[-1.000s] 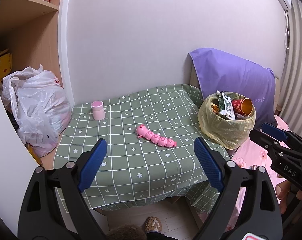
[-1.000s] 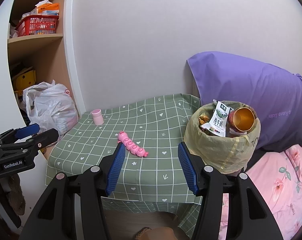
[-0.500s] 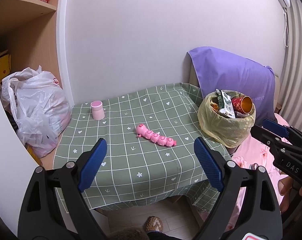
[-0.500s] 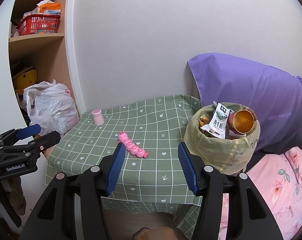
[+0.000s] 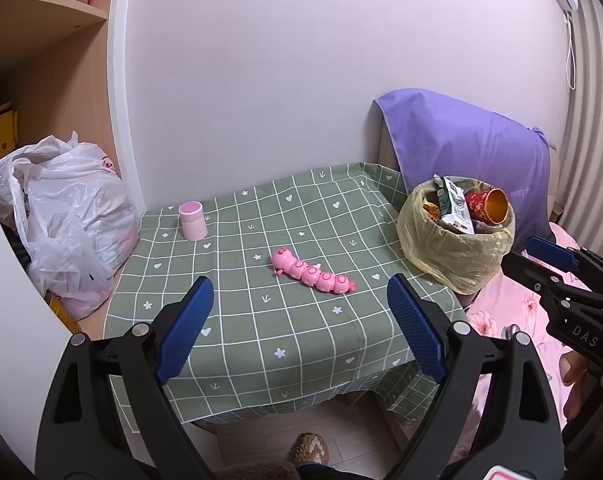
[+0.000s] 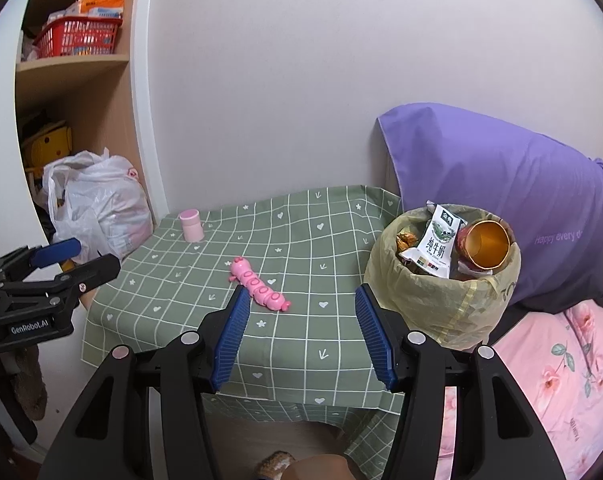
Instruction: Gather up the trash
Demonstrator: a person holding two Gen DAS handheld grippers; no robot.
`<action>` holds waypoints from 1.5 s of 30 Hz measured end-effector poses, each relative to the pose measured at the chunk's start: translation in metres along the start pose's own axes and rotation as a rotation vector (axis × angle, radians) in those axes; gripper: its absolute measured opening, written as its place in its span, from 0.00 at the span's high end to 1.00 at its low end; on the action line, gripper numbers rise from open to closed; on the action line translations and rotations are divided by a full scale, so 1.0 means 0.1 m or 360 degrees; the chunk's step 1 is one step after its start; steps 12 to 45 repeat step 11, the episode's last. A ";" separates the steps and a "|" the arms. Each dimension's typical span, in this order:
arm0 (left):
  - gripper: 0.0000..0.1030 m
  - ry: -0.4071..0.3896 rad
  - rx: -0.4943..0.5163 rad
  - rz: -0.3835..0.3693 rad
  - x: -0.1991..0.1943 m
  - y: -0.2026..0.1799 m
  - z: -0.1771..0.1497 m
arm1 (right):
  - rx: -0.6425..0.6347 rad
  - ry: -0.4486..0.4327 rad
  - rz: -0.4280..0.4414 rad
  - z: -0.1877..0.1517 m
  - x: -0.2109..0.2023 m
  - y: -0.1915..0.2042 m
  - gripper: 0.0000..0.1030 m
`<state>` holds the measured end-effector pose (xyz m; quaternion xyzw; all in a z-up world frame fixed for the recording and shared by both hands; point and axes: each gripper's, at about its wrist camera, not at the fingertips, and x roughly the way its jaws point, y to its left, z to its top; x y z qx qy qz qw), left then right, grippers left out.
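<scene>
A bin lined with a yellow bag (image 5: 453,252) (image 6: 429,300) stands at the right end of the green checked table (image 5: 261,320) (image 6: 301,240). It holds a milk carton (image 6: 437,242) (image 5: 453,208), a red and gold paper cup (image 6: 483,246) (image 5: 487,208) and other trash. My left gripper (image 5: 301,312) is open and empty, held back from the table's near edge. My right gripper (image 6: 301,320) is open and empty, also back from the table; it shows at the right in the left wrist view (image 5: 553,264).
A pink caterpillar toy (image 5: 311,274) (image 6: 259,286) lies mid-table. A pink cup (image 5: 192,220) (image 6: 191,224) stands at the back left. A white plastic bag (image 5: 65,216) (image 6: 97,208) sits on the left shelf. A purple pillow (image 6: 501,192) and a pink bed (image 6: 561,380) are at the right.
Both grippers have drifted slightly back from the table. Nothing on the table has moved.
</scene>
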<state>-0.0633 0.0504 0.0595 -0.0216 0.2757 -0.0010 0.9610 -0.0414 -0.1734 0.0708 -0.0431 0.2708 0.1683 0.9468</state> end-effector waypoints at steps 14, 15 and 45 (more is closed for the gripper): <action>0.18 0.0304 -0.0535 0.0283 1.39 1.13 0.06 | -0.0277 0.0226 0.0252 0.22 1.34 0.01 0.49; 0.18 0.0304 -0.0535 0.0283 1.39 1.13 0.06 | -0.0277 0.0226 0.0252 0.22 1.34 0.01 0.49; 0.18 0.0304 -0.0535 0.0283 1.39 1.13 0.06 | -0.0277 0.0226 0.0252 0.22 1.34 0.01 0.49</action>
